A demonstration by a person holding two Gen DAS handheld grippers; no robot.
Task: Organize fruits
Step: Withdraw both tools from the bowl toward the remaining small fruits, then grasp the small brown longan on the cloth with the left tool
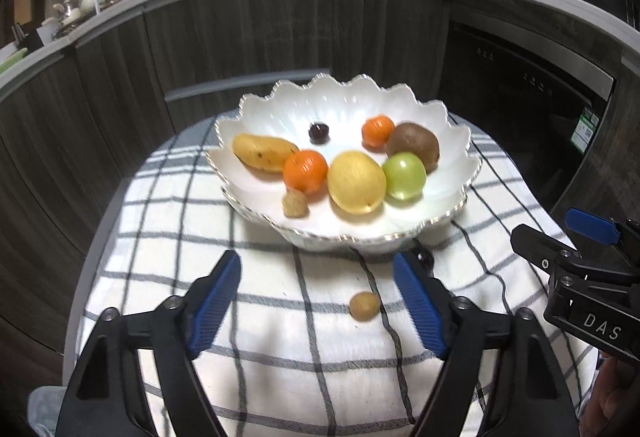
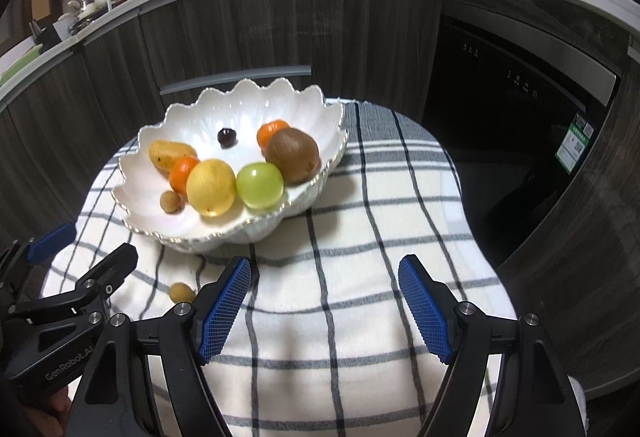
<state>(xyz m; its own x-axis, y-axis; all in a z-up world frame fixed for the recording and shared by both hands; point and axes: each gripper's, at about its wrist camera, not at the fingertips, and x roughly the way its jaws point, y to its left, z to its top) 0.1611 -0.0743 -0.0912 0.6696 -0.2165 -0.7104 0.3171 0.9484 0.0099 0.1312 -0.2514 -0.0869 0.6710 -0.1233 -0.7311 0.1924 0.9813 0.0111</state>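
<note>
Left gripper [image 1: 318,303]: we see its jaws apart, nothing between the blue pads [image 1: 214,303], pointing toward 12 o'clock and tilted downward.
Right gripper [image 2: 325,307]: jaws apart, pads [image 2: 224,311] gripping nothing, also tilted downward.
Side by side: in the left wrist view the right gripper sits at 3 o'clock; in the right wrist view the left gripper sits at 9 o'clock.

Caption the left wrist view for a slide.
Open left gripper above a small brown fruit on the checked cloth, before the filled white bowl.
</note>
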